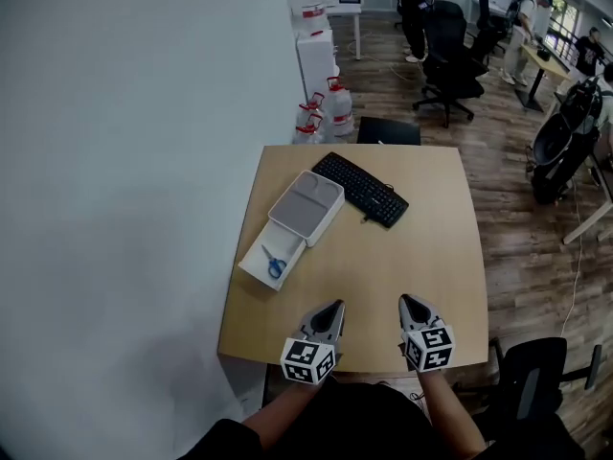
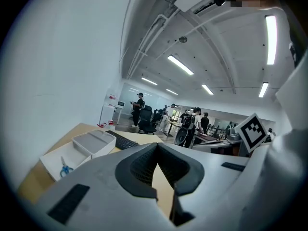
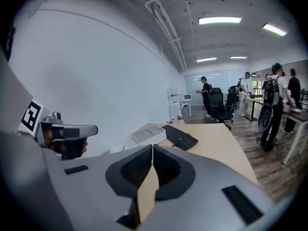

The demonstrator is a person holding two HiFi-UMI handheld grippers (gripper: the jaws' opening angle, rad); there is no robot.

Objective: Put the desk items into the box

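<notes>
Two cubes (image 1: pixel 308 360), one on the left gripper (image 1: pixel 335 307) and one on the right gripper (image 1: pixel 406 301), carry the only clear print: black-and-white square marker patterns. Key legends on the black keyboard (image 1: pixel 361 189) are too small to read. Both grippers show side by side at the lower middle of the head view, over the near edge of the wooden counter (image 1: pixel 412 257). The left gripper's fingers (image 2: pixel 139 167) meet at their tips with nothing between them. The right gripper's fingers (image 3: pixel 168 167) are likewise pressed together and empty. Left of centre lies the white box (image 1: pixel 289 249), open at its lower-left end, with blue-handled scissors (image 1: pixel 274 263) inside. A grey-topped lid (image 1: pixel 306 206) lies across its upper-right end, and the keyboard sits just beside that, toward the upper right.
</notes>
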